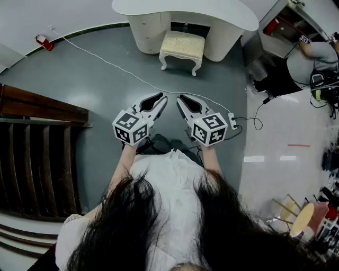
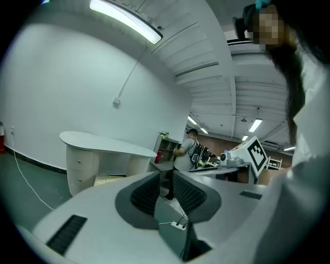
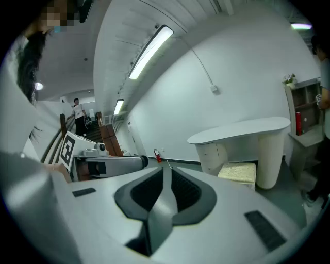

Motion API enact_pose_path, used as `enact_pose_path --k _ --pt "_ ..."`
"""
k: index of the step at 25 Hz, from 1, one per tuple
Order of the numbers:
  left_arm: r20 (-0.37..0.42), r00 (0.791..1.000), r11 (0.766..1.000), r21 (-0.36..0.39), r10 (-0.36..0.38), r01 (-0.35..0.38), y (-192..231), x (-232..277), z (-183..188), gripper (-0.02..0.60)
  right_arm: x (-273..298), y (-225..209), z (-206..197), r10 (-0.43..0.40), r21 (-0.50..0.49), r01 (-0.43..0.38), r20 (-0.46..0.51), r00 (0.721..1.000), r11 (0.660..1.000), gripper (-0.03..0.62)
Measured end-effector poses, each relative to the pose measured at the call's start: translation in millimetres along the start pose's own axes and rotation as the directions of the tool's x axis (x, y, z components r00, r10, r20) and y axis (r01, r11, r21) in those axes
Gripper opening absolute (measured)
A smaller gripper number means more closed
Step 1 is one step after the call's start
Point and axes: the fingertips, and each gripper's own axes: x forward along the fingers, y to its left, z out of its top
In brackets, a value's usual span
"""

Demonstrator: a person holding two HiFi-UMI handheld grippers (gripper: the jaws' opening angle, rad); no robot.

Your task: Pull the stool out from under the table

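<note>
A grey-green floor (image 1: 90, 84) fills the room. At its far side stands a curved white worktop (image 1: 185, 10). The cream cushioned stool (image 1: 183, 46) sits in the worktop's knee gap, its front half showing. Well apart from it, a person holds the left tongs (image 1: 162, 99) and right tongs (image 1: 181, 99) side by side above the floor, both clenched with nothing between them.

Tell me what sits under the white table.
A cream-cushioned stool stands between the two pedestals of the table, its front legs showing. Its rear legs and anything deeper in the recess are covered by the tabletop.
</note>
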Motion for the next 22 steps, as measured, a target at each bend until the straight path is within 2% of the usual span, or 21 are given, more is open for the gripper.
enact_pose_path --k 15,22 --pt "-0.027 1.0 1.0 0.013 0.011 -0.01 -3 7 -10 0.087 -8 -9 0 -0.014 -0.005 0.015 0.02 1.0 1.0 0.063" --pt "-0.019 0.999 0.999 0.028 -0.037 0.038 -21 20 -10 0.086 -24 -25 -4 -0.014 -0.002 0.014 0.021 1.0 1.0 0.063"
